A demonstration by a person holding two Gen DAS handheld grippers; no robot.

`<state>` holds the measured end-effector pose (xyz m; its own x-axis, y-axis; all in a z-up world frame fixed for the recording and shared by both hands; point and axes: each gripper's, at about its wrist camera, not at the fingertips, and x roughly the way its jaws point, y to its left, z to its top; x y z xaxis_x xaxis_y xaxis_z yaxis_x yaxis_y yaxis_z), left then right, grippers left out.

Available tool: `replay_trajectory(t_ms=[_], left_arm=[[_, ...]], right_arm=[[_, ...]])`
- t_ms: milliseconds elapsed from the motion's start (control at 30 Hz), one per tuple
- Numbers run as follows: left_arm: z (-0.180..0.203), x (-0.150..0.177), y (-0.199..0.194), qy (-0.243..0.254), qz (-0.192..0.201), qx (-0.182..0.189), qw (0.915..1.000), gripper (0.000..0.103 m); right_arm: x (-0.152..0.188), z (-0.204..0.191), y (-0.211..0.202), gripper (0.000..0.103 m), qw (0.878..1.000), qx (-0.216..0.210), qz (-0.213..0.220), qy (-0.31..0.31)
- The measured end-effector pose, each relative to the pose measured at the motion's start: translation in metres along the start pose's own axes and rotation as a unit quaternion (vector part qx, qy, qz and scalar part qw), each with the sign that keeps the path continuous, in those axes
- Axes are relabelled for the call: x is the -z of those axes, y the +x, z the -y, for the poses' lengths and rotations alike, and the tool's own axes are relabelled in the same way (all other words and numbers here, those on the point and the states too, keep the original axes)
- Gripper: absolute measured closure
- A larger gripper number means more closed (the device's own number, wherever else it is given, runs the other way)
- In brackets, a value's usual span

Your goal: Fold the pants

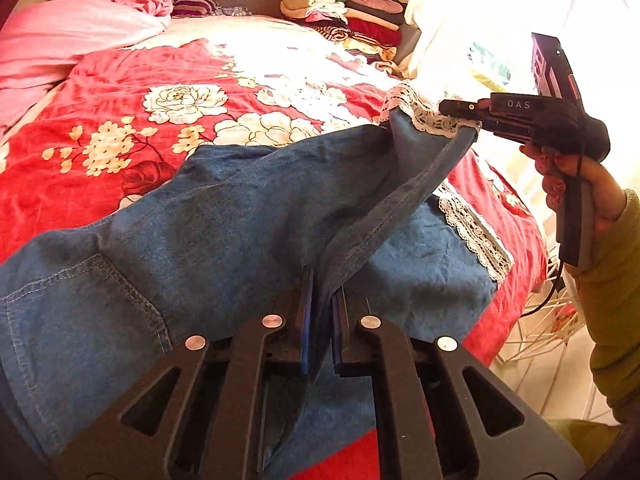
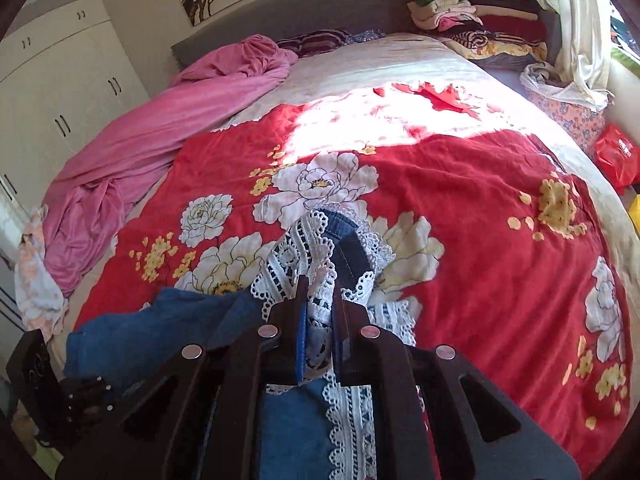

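Now two grippers' jaws clench one pair of denim pants (image 1: pixel 224 216) between them.

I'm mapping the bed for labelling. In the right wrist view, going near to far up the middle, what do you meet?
Right hand-held gripper → lace hem of the blue pants → red floral blanket → grey headboard.

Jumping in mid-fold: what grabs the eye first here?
The blue denim pants with white lace hems, stretched over the red floral blanket, both grippers clamped on them: left gripper on an edge, right gripper on a lace hem. A stack of folded clothes sits by the headboard.
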<state>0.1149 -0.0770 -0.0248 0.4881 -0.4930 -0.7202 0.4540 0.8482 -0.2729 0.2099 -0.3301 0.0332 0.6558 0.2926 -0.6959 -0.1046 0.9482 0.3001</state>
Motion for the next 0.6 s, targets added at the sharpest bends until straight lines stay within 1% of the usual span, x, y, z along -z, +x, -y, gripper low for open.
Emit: replay_trajectory(t_ms=[100, 233, 300, 400, 433, 500, 600], left_arm=[[0.006, 0.007, -0.008, 0.012, -0.003, 0.008, 0.9999, 0.101], [0.014, 0.019, -0.018, 0.041, -0.006, 0.005, 0.9991, 0.101], [0.018, 0.024, -0.022, 0.051, -0.006, 0.006, 0.9987, 0.101], [0.028, 0.03, -0.024, 0.071, -0.008, 0.003, 0.9975, 0.101], [0.03, 0.031, -0.023, 0.075, -0.011, 0.0, 0.9971, 0.1], [0.033, 0.034, -0.021, 0.081, -0.015, -0.004, 0.9966, 0.1], [0.034, 0.036, -0.016, 0.083, -0.022, -0.011, 0.9962, 0.1]], right_arm=[[0.019, 0.01, -0.019, 0.095, 1.0, -0.005, 0.0, 0.025], [0.048, 0.018, -0.034, 0.094, 0.999, -0.008, -0.013, 0.037], [0.06, 0.024, -0.038, 0.093, 0.999, -0.014, -0.013, 0.042], [0.077, 0.036, -0.038, 0.093, 0.998, -0.012, -0.027, 0.058], [0.082, 0.039, -0.039, 0.09, 0.998, -0.014, -0.03, 0.062], [0.091, 0.04, -0.041, 0.089, 0.997, -0.025, -0.037, 0.059], [0.102, 0.046, -0.042, 0.079, 0.997, -0.028, -0.046, 0.06]])
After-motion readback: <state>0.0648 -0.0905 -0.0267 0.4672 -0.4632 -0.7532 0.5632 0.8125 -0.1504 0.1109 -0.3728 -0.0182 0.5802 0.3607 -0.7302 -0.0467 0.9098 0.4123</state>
